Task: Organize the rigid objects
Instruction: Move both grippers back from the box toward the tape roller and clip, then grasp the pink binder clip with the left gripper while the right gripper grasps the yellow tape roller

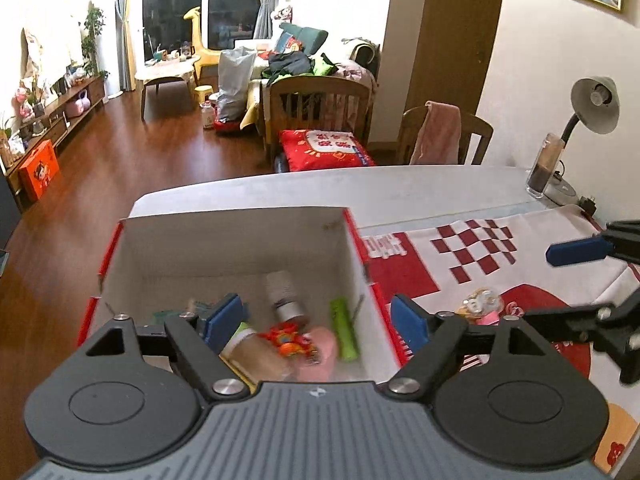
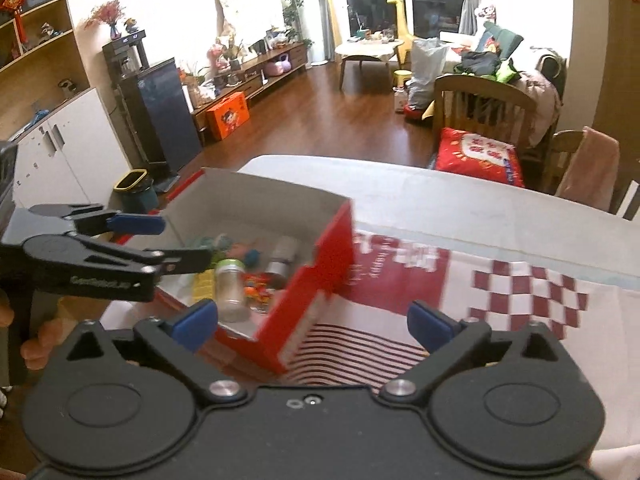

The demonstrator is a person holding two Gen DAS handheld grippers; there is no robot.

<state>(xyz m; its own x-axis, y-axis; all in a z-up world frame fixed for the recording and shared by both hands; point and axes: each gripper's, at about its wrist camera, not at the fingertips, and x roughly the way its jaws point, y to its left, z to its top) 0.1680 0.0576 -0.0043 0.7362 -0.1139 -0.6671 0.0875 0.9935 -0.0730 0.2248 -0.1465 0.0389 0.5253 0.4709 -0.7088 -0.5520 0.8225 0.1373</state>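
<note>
**A:** Where are the rigid objects seen?

**B:** Most are gathered inside the red box (image 1: 236, 240), which stands on the counter (image 1: 400, 184) at the edge of the patterned cloth (image 1: 520, 264). A green tube (image 1: 344, 328), a grey-capped bottle (image 1: 282, 296), a clear jar (image 2: 230, 284) and a red-orange packet (image 1: 288, 340) are heaped on the box floor, presumably so that loose things are kept in one container. One small colourful item (image 1: 480, 304) is left on the cloth just beside the box's right wall.

**A:** And how are the jaws held?

**B:** The left gripper (image 1: 316, 320) is poised above the box's near side with its jaws released and nothing between them. The right gripper (image 2: 316, 326) is held at the box's near corner, jaws likewise spread and empty, probably in readiness for the remaining item.

**A:** Can any writing be read?

**B:** White lettering is seen on the left gripper's arm in the right wrist view, but it is too blurred to be read. Characters are printed on the cloth beside the box; these cannot be made out either.
</note>
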